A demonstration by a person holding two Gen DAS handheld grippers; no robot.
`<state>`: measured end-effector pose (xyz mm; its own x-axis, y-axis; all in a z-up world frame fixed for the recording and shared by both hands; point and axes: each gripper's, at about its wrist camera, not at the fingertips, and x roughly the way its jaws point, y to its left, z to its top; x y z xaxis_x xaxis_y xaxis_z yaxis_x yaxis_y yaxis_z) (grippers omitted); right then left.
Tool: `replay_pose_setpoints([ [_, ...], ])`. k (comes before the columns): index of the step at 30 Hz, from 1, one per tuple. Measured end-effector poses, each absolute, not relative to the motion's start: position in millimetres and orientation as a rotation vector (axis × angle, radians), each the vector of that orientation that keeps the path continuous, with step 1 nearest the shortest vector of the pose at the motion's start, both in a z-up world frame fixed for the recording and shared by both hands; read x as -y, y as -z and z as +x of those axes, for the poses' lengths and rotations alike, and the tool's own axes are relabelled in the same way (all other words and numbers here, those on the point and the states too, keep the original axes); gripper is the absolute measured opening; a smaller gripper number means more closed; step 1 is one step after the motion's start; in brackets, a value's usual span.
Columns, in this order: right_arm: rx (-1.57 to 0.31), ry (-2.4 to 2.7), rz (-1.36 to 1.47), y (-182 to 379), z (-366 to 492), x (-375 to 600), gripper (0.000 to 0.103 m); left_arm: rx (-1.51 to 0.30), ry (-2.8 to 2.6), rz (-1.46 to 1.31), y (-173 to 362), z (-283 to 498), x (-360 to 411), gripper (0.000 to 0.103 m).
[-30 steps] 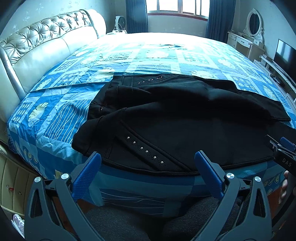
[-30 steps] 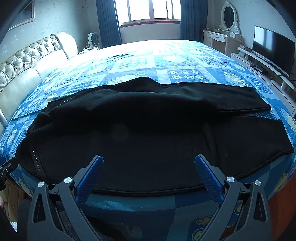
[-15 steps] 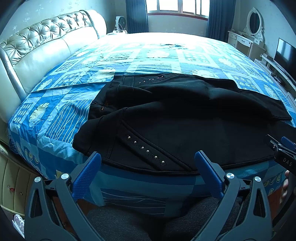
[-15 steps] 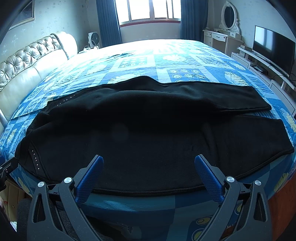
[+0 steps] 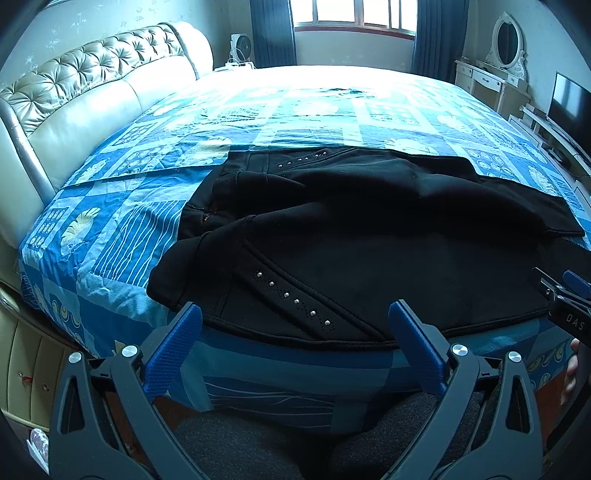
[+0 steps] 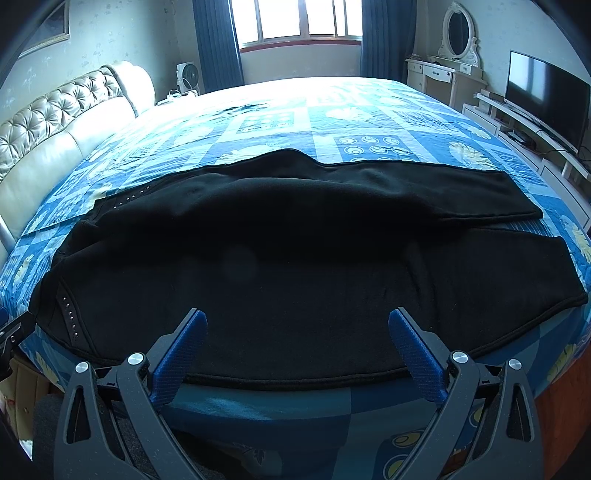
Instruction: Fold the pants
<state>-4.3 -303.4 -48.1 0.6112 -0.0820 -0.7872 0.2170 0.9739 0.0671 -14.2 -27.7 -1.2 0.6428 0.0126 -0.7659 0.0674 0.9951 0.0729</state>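
Note:
Black pants (image 5: 369,236) with silver studs lie spread across the near part of the bed, waist to the left, legs running right; they fill the middle of the right wrist view (image 6: 295,251). My left gripper (image 5: 295,325) is open and empty, hovering at the near bed edge just before the studded waist hem. My right gripper (image 6: 295,332) is open and empty at the near hem of the front leg. The right gripper's tip shows at the left wrist view's right edge (image 5: 565,295).
A blue patterned bedspread (image 5: 295,110) covers the bed. A tufted cream headboard (image 5: 74,96) stands at the left. A dresser with mirror (image 6: 443,74) and a TV (image 6: 546,99) on a low stand line the right wall. A window (image 6: 299,22) is behind the bed.

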Motion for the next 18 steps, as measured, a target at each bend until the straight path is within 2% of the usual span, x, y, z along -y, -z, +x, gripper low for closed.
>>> replay_pose_setpoints([
  [18,-0.909,0.167,0.161,50.2,-3.9,299.9,0.098,-0.877,0.032,0.1,3.4,-14.8,28.1,0.101],
])
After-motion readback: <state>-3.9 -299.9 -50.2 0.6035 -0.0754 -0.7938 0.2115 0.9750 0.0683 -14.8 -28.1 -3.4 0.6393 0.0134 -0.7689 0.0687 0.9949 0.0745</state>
